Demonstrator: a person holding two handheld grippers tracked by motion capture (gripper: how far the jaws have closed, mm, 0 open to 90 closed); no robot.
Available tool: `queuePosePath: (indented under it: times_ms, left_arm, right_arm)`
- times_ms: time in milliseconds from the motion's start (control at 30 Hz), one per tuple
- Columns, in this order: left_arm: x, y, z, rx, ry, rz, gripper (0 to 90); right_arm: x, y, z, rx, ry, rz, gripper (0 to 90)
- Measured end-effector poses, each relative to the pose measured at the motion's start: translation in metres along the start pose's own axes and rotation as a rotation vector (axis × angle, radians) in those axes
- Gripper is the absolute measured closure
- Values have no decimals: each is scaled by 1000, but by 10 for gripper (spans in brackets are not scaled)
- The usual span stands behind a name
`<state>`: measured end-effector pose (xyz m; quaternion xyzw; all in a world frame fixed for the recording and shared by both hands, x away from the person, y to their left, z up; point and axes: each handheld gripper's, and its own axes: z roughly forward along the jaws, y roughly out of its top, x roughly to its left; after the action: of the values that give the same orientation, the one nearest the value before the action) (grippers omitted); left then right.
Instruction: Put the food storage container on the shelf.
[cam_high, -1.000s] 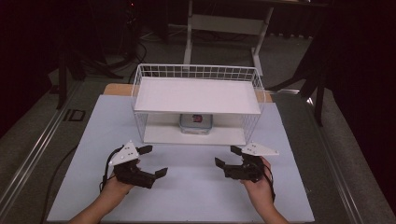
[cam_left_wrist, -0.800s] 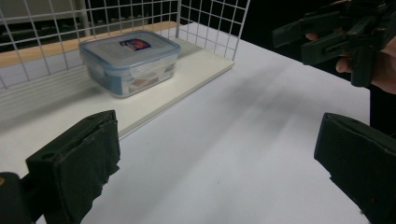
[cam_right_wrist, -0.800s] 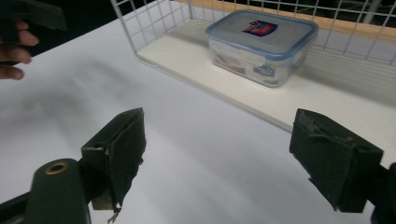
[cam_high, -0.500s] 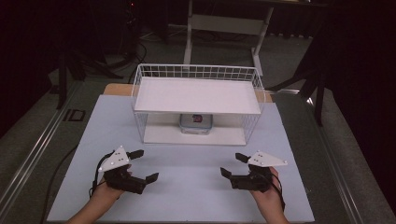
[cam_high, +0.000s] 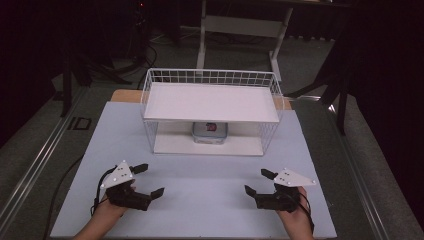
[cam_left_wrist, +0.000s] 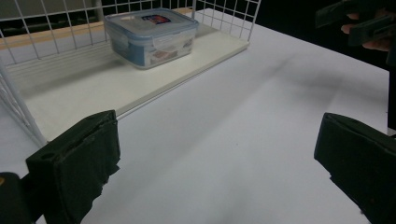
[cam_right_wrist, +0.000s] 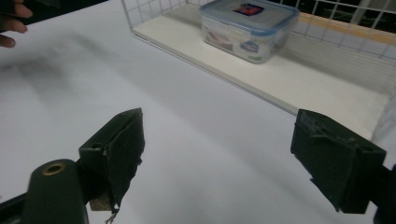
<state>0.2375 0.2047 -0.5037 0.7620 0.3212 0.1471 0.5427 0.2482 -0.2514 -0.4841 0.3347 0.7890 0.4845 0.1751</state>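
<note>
On white tabletop (cam_high: 200, 200), near edge: left gripper (cam_high: 148, 180) and right gripper (cam_high: 254, 182), jaws apart, empty; clear lidded plastic food box (cam_high: 210, 132) on lower board of white wire shelf rack (cam_high: 150, 100); risk, jaws snagging mesh on entry.

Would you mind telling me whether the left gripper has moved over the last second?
Yes. In the high view the left gripper has drawn back toward the person and slightly leftward, widening its gap from the fixed wire rack.
</note>
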Motion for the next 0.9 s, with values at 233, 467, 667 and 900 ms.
queuePosePath:
  times_ms: [233, 467, 667, 900]
  left_arm:
    - [1, -3, 2, -11, -17, 3, 13]
    - [0, -7, 6, 7, -28, 18, 13]
    - [1, -10, 6, 20, -10, 7, 13]
    - [0, -10, 3, 28, 16, 24, 13]
  right_arm:
    - [-13, -13, 1, 14, -11, 40, 173]
    - [-17, -17, 5, 24, -13, 41, 172]
    - [-20, -19, 8, 39, 0, 46, 173]
    - [-21, -19, 17, 72, 31, 57, 174]
